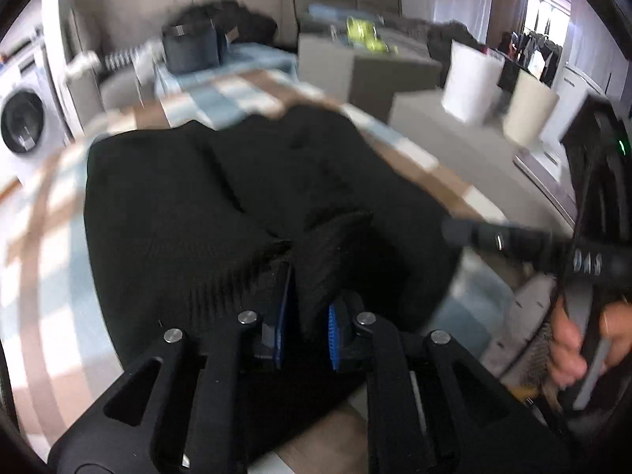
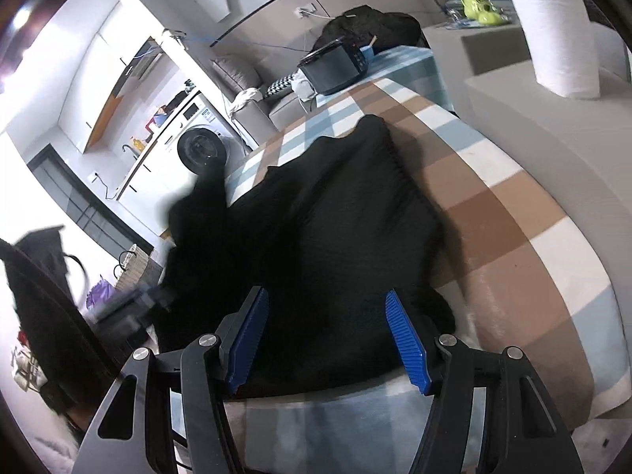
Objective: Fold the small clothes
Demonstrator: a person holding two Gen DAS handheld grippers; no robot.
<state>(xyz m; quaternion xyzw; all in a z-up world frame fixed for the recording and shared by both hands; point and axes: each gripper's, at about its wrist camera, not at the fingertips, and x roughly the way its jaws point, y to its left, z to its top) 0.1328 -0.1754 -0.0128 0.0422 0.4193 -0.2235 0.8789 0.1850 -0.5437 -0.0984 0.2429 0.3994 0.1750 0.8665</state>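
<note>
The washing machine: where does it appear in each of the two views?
Left wrist: washing machine at the far left edge, middle height.
Right wrist: washing machine left of centre, upper half.
Shared landmark: the black garment on the checked cloth.

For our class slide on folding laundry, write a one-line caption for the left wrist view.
Left gripper pinches a fold of the black knit garment over the checked tablecloth.
</note>
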